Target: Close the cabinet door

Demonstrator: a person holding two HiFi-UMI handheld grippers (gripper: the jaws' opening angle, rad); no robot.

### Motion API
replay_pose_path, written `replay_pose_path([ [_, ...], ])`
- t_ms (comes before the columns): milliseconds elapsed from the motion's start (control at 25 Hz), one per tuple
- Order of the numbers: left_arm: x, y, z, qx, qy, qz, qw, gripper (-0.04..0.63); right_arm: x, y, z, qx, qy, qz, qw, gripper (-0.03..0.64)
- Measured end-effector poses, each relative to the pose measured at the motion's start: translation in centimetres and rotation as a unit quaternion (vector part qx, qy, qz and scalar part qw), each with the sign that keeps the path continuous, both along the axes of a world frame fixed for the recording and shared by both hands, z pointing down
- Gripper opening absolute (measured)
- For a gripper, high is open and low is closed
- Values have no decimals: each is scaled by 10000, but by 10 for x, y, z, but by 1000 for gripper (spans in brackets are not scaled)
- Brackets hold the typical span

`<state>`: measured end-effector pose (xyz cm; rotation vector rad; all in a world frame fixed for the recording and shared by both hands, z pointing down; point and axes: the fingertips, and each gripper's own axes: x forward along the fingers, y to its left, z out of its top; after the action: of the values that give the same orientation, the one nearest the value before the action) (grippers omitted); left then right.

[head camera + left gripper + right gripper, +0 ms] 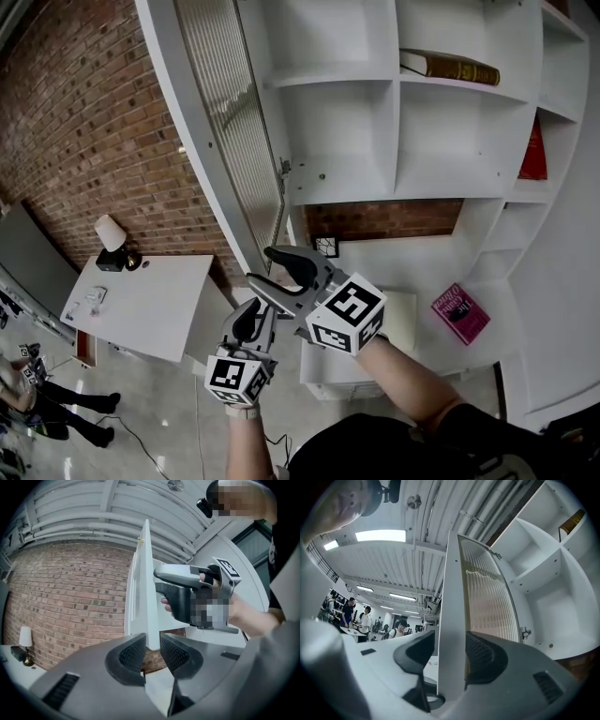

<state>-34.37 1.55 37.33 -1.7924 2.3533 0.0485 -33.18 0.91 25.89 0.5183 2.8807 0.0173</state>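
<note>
At near edge of white-framed ribbed-glass cabinet door [234, 141] — left gripper [151, 651], right gripper [450, 654] astride, jaws wide, clamping nothing — poised to swing it shut.

an open-plan lab or office workspace: a bare brick wall [84, 122], an exposed ceiling [417, 559] with long strip lights [380, 536], people [365, 618] standing about in the background, a white table [155, 305] with a lamp [111, 234], and a white cabinet [337, 178] holding books [450, 67].

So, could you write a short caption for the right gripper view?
Right gripper, jaws open, straddles the edge of the open ribbed-glass cabinet door.
</note>
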Motion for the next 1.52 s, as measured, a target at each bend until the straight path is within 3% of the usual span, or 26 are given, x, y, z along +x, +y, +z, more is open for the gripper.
replay_pose_path([
  [480,6,-8,-3,-55,-103,405,9991,94,-9,-4,2,17,-189,392,9991,192],
  [920,33,-30,-5,-41,-46,933,9956,110,22,-21,-1,-52,-274,623,9977,138],
  [1520,68,-70,-4,-131,-59,1332,9910,120,56,-62,0,-156,-394,948,9946,110],
])
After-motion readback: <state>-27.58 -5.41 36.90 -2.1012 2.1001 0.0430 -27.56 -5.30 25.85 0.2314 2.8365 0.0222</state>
